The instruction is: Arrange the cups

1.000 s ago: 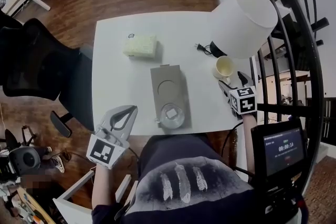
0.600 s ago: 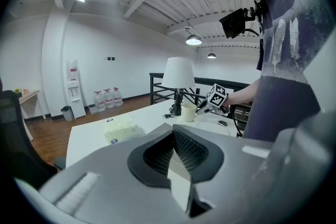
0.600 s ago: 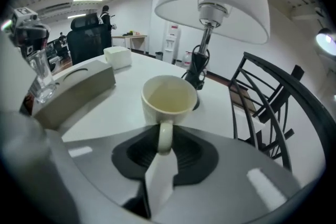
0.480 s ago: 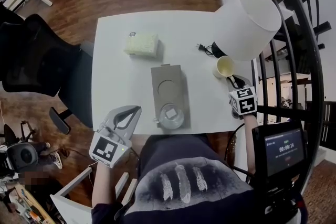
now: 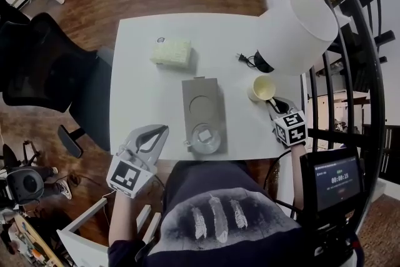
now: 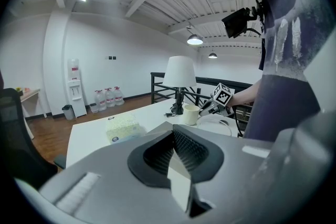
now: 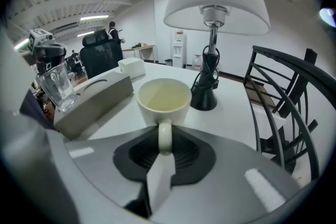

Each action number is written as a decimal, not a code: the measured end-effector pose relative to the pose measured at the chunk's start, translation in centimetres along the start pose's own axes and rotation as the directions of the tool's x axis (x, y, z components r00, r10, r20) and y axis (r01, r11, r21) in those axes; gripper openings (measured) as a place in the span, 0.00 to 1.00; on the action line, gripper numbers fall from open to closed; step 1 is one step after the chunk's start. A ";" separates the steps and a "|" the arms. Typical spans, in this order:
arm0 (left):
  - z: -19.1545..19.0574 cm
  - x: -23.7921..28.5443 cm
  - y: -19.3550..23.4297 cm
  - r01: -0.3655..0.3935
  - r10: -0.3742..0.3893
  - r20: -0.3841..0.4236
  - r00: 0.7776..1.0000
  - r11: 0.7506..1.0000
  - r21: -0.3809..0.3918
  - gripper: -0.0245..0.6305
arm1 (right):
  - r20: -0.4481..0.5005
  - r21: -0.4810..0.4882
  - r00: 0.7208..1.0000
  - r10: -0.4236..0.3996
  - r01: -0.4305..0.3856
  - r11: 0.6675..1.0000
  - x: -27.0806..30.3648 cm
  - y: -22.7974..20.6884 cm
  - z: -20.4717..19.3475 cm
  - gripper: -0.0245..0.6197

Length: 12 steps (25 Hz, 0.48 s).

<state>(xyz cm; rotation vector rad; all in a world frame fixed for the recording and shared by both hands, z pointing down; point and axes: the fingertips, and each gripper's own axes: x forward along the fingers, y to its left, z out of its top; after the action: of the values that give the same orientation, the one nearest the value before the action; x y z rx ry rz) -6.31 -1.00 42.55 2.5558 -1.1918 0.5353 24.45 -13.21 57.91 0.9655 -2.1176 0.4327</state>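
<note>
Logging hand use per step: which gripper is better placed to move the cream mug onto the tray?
Right. The right gripper has its jaws just closing on the handle of the cream mug, beside the tray. The left gripper is shut and empty at the table's near-left corner.

A second ago the right gripper (image 5: 275, 104) holds its jaws spread wide beside the cream mug (image 5: 264, 88), which stands just in front of the lamp (image 5: 294, 28). The jaws have just been closing. In the right gripper view they are now drawn together, with the mug's handle (image 7: 165, 137) pinched between the pads. The gripper's marker cube (image 5: 291, 128) is turned slightly from how it lay before. Mug and gripper together seem to sit a touch farther out from the lamp's base (image 5: 263, 63) than earlier, though the shift is small. The timer screen (image 5: 338, 179), well in front of the lamp, shows one second more.
</note>
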 end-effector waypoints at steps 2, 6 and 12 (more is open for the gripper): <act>-0.1 0.1 0.0 0.000 0.000 0.002 1.000 1.000 -0.001 0.06 | 0.007 -0.004 1.000 0.016 -0.016 1.000 0.2 0.7 0.1 0.11; 0.0 0.0 0.1 -0.001 0.001 0.006 1.000 1.000 0.005 0.06 | 0.015 -0.024 0.999 0.050 -0.050 0.998 0.5 2.1 0.6 0.11; -0.3 -0.6 0.5 -0.017 0.017 0.009 1.000 1.000 -0.003 0.06 | 0.070 0.008 0.991 0.115 -0.116 0.993 0.5 3.3 2.4 0.11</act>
<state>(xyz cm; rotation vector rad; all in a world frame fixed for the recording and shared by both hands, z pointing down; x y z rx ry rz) -7.07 -0.81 42.59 2.5502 -1.2178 0.5259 20.56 -12.60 56.74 0.8794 -2.2440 0.4757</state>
